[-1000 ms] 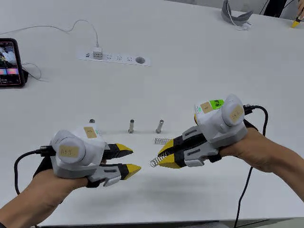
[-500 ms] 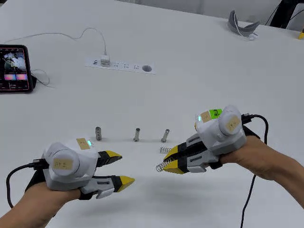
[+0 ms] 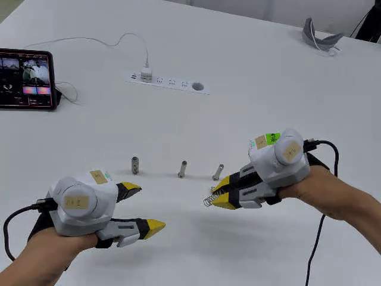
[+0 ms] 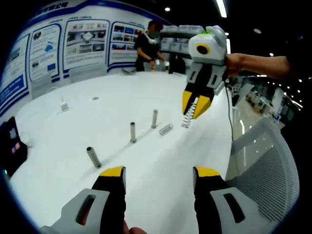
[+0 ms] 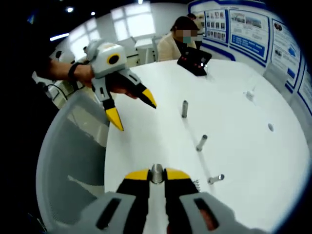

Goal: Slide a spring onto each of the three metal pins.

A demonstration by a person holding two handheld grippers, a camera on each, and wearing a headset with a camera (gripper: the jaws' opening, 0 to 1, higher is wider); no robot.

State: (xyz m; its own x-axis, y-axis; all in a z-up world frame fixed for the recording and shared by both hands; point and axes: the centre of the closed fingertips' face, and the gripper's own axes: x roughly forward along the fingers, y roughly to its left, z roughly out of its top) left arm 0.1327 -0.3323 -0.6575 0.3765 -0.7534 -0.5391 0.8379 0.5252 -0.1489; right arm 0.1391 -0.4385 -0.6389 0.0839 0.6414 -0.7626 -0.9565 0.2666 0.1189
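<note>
Head view: my right gripper [image 3: 221, 195] hangs over the white table [image 3: 268, 71], clamped on a small coiled steel spring [image 3: 209, 199] that pokes out past its yellow tips. It sits just beside the nearest of three short upright metal pins [image 3: 183, 169]. My left gripper [image 3: 144, 206], jaws wide and empty, sits nearer me, well apart from the row.

Left gripper view: the held spring dangles tilted above the table near that end pin, and a second loose spring [image 4: 165, 129] lies beside the same pin (the far pin looks ribbed, perhaps already sleeved; I cannot be sure).

Right gripper view: the spring's end shows between the closed jaws.

The risk, as I judge it, is a floppy coil meeting the pin top off-centre. It could then buckle, spring free, or nudge the pin.
</note>
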